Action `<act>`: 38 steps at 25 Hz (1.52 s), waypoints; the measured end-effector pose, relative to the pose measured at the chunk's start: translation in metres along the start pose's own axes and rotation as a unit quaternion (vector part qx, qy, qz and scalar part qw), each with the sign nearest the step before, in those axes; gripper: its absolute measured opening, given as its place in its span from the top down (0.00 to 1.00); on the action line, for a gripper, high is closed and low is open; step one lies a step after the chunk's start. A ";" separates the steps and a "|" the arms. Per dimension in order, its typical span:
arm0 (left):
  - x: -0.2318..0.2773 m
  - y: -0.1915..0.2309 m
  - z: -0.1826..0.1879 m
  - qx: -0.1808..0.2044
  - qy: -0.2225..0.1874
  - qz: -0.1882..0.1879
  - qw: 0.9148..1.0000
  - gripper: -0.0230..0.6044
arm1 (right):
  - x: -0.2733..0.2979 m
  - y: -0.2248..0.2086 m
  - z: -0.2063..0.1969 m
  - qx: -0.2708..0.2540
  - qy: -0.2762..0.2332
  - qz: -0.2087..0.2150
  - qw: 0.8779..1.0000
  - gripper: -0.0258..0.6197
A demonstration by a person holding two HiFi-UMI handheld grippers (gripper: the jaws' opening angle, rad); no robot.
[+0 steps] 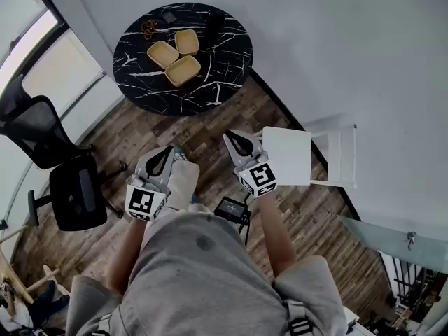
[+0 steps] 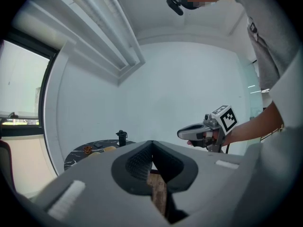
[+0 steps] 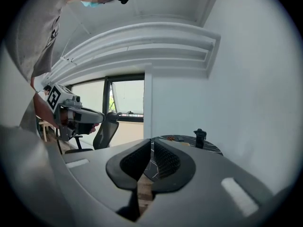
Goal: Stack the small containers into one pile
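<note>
Two chairs flank the wooden floor (image 1: 210, 128) low in the frame: a black office chair (image 1: 73, 187) at left and a white chair (image 1: 301, 156) at right, just beside the right gripper (image 1: 234, 140). Bare floor runs from there to the round black bench (image 1: 217, 82) at upper centre. On it three small containers (image 1: 183, 70) lie clustered, none stacked, with a dark bottle-like thing (image 1: 213, 23) behind them. The left gripper (image 1: 168, 152) has its fingers (image 2: 135, 167) pressed together on nothing. The right gripper's fingers (image 3: 168, 162) stand a sliver apart, holding nothing.
</note>
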State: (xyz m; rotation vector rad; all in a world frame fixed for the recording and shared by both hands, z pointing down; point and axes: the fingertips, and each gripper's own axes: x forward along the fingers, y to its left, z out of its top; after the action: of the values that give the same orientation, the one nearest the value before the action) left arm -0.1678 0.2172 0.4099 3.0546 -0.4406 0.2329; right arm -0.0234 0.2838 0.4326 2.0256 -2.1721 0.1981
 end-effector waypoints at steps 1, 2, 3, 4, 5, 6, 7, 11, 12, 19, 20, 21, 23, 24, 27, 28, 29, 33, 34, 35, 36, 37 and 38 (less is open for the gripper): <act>0.007 0.005 -0.003 -0.006 0.002 0.002 1.000 0.96 | 0.007 -0.006 -0.001 -0.006 0.005 0.004 1.000 0.91; 0.017 0.010 -0.005 -0.013 0.002 0.003 1.000 0.96 | 0.014 -0.012 -0.002 -0.013 0.009 0.009 1.000 0.91; 0.028 0.015 -0.006 -0.019 0.000 0.002 1.000 0.96 | 0.021 -0.019 -0.002 -0.022 0.015 0.015 1.000 0.90; 0.041 0.018 -0.005 -0.023 -0.002 0.000 1.000 0.96 | 0.029 -0.026 -0.002 -0.032 0.021 0.021 0.999 0.90; 0.055 0.022 -0.004 -0.024 -0.006 -0.002 1.000 0.96 | 0.037 -0.034 -0.001 -0.041 0.027 0.027 0.998 0.90; 0.070 0.026 -0.001 -0.026 -0.009 -0.003 1.000 0.96 | 0.047 -0.043 0.001 -0.048 0.033 0.033 0.998 0.90; 0.085 0.031 0.003 -0.027 -0.013 -0.004 1.000 0.96 | 0.057 -0.052 0.004 -0.055 0.038 0.039 0.997 0.90; 0.142 0.052 0.015 -0.031 -0.021 -0.004 0.999 0.96 | 0.101 -0.096 0.014 -0.076 0.069 0.064 0.993 0.90; 0.155 0.058 0.015 -0.032 -0.019 -0.002 0.999 0.96 | 0.111 -0.108 0.014 -0.081 0.079 0.068 0.991 0.89; 0.217 0.096 0.017 -0.033 -0.005 0.010 0.999 0.96 | 0.190 -0.175 0.010 -0.126 0.112 0.118 0.979 0.87; 0.223 0.102 0.016 -0.037 0.001 0.017 0.999 0.96 | 0.201 -0.184 0.005 -0.136 0.121 0.126 0.975 0.87; 0.225 0.106 0.015 -0.044 0.007 0.027 0.999 0.96 | 0.211 -0.190 0.000 -0.144 0.132 0.135 0.971 0.86; 0.225 0.117 0.011 -0.062 0.018 0.052 0.997 0.96 | 0.233 -0.201 -0.009 -0.158 0.148 0.155 0.964 0.85; 0.225 0.124 0.009 -0.068 0.024 0.066 0.995 0.96 | 0.247 -0.205 -0.014 -0.165 0.154 0.165 0.960 0.85; 0.231 0.144 0.008 -0.067 0.039 0.103 0.992 0.96 | 0.290 -0.215 -0.031 -0.201 0.165 0.199 0.945 0.84; 0.234 0.149 0.007 -0.065 0.045 0.114 0.990 0.96 | 0.303 -0.218 -0.038 -0.217 0.169 0.213 0.938 0.84; 0.237 0.153 0.006 -0.066 0.053 0.126 0.988 0.96 | 0.314 -0.221 -0.046 -0.231 0.174 0.228 0.930 0.84; 0.239 0.169 0.010 -0.072 0.063 0.185 0.978 0.96 | 0.354 -0.225 -0.084 -0.276 0.201 0.286 0.895 0.83; 0.238 0.173 0.011 -0.071 0.064 0.197 0.976 0.96 | 0.362 -0.226 -0.093 -0.286 0.210 0.298 0.886 0.83; 0.236 0.175 0.010 -0.071 0.069 0.206 0.973 0.96 | 0.369 -0.227 -0.103 -0.296 0.219 0.307 0.878 0.82; 0.234 0.177 0.007 -0.071 0.075 0.216 0.971 0.96 | 0.374 -0.229 -0.113 -0.305 0.228 0.314 0.870 0.82; 0.231 0.177 0.004 -0.072 0.082 0.225 0.968 0.96 | 0.379 -0.231 -0.122 -0.313 0.236 0.318 0.863 0.82; 0.229 0.179 0.003 -0.072 0.085 0.234 0.966 0.96 | 0.385 -0.235 -0.131 -0.319 0.243 0.319 0.859 0.82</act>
State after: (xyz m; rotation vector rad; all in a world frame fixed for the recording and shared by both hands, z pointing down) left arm -0.0008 -0.0179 0.4467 2.7131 -1.1076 0.4530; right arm 0.1890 -0.0811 0.6377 0.7647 -2.0877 0.0388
